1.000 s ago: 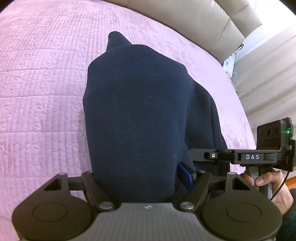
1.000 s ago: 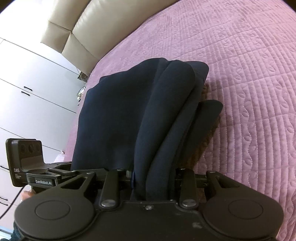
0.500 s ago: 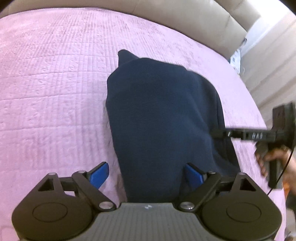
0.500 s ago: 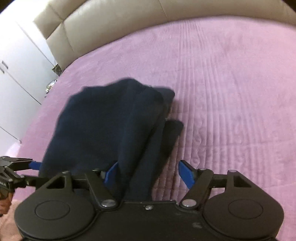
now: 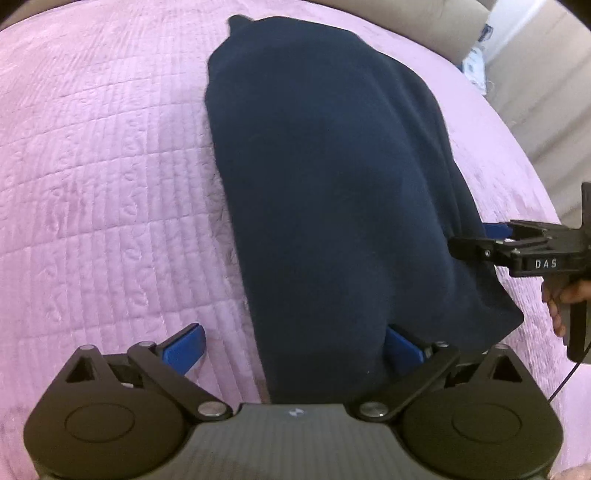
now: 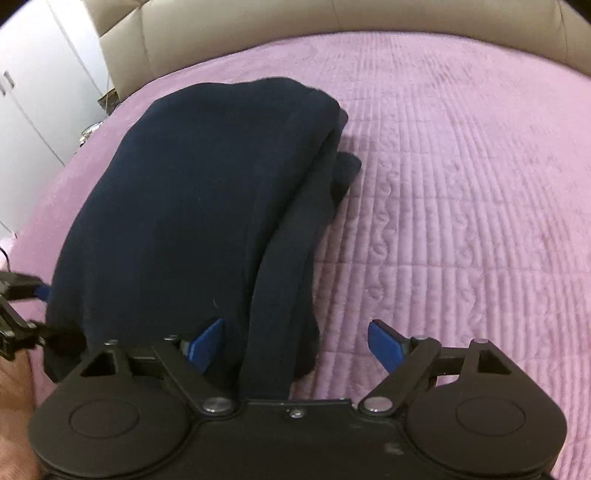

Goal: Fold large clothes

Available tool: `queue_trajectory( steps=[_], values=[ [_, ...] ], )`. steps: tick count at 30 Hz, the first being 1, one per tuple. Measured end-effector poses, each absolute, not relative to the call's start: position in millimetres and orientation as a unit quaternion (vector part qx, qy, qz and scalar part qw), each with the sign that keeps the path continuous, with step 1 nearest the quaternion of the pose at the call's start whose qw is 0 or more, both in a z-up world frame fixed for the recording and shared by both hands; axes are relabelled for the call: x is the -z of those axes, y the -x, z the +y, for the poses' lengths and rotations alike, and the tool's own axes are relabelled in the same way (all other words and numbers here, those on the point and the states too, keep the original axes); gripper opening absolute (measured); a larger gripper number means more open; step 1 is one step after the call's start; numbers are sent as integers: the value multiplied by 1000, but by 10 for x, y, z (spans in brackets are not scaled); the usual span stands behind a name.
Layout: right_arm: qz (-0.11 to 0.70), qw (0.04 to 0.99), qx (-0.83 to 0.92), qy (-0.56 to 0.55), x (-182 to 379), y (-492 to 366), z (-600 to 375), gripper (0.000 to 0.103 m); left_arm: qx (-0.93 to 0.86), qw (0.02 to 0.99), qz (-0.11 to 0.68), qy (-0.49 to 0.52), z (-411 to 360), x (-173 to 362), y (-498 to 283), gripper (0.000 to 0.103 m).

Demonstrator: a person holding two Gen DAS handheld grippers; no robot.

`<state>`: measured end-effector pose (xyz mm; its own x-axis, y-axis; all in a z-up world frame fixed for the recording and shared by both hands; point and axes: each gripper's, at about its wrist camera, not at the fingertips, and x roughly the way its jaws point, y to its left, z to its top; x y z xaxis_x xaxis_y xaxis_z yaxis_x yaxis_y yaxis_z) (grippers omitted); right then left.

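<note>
With the left gripper [image 5: 293, 345] and right gripper [image 6: 297, 341] both just spread wide and gripping nothing, the folded navy garment [image 5: 332, 192] lying on the pink bedspread [image 5: 103, 177] could snag a blue finger [image 6: 207, 339] and unfold.

A wide bed is covered by a pink-purple quilted bedspread [image 6: 461, 192] with stitched stripes and small curly patterns. Behind the bed stands a padded headboard of beige leather [image 6: 240, 33], made of smooth cushioned panels with seams between them. At the left in the right wrist view there are white wardrobe doors [image 6: 33, 110] with a dark handle. Some small objects lie in the gap near the headboard corner, too small to tell. The light is soft and even.
</note>
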<state>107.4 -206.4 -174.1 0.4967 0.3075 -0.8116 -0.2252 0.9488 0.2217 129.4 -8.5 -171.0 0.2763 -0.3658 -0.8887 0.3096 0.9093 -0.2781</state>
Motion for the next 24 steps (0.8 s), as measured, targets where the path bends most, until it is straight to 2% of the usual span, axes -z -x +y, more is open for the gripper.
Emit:
queue_trajectory(
  steps=[3,6,14,17,24],
  values=[
    [471,876,-90,47,1651,-999,-2041,103,189,813,550,-10,-137,1600,-1158,103],
    [494,868,-39,-25,1454,-903,-2248,99,146,833,533,-30,-189,1411,-1030,103],
    [455,883,-106,-44,487,-377,-1903,102,71,866,491,-58,-310,920,-715,103],
    [459,879,-126,-29,427,-247,-1711,102,66,872,485,-29,-257,805,-632,103],
    [479,869,-128,-17,531,-11,-1478,102,35,888,458,-38,-232,677,-292,103]
  ],
)
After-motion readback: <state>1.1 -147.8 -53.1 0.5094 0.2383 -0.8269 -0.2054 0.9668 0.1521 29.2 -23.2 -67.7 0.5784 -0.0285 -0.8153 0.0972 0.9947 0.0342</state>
